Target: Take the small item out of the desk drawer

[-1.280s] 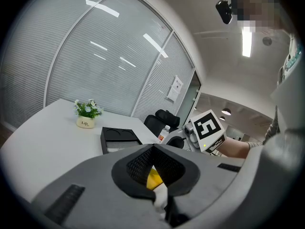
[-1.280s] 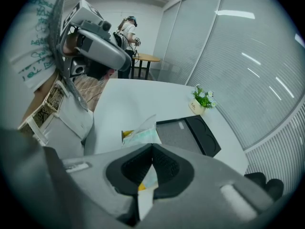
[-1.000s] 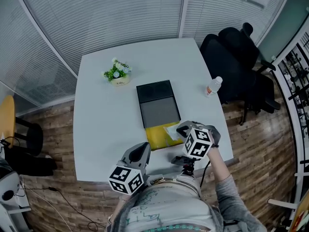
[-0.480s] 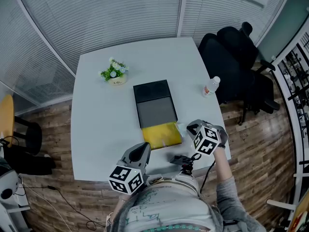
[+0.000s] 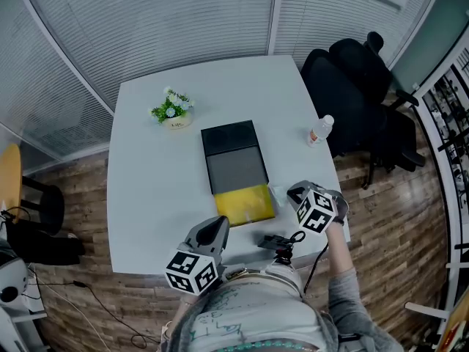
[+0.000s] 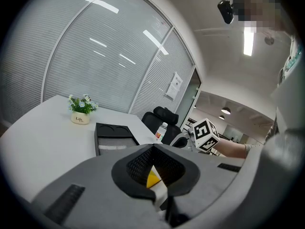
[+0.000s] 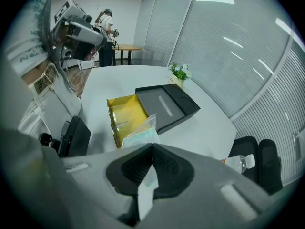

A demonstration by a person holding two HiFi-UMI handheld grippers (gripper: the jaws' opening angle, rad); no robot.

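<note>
A black desk organiser [image 5: 233,156] lies mid-table, its yellow drawer [image 5: 245,204] pulled out toward me. My right gripper [image 5: 294,192] is just right of the drawer and shut on a clear plastic bag [image 5: 276,194] with something pale green inside. In the right gripper view the bag [image 7: 139,133] hangs from the closed jaws of the right gripper [image 7: 152,148], over the drawer [image 7: 126,114]. My left gripper [image 5: 217,229] hovers at the table's front edge, jaws together and empty. In its own view the left gripper [image 6: 153,148] points at the organiser [image 6: 114,133].
A small potted plant [image 5: 171,111] stands at the back left of the white table [image 5: 146,196]. A water bottle [image 5: 321,130] is near the right edge, beside a black office chair [image 5: 359,86]. A black device [image 5: 272,242] sits at the front edge.
The right gripper has moved from over the open drawer to its right side, taking the plastic bag with it. The left gripper has stayed put.
</note>
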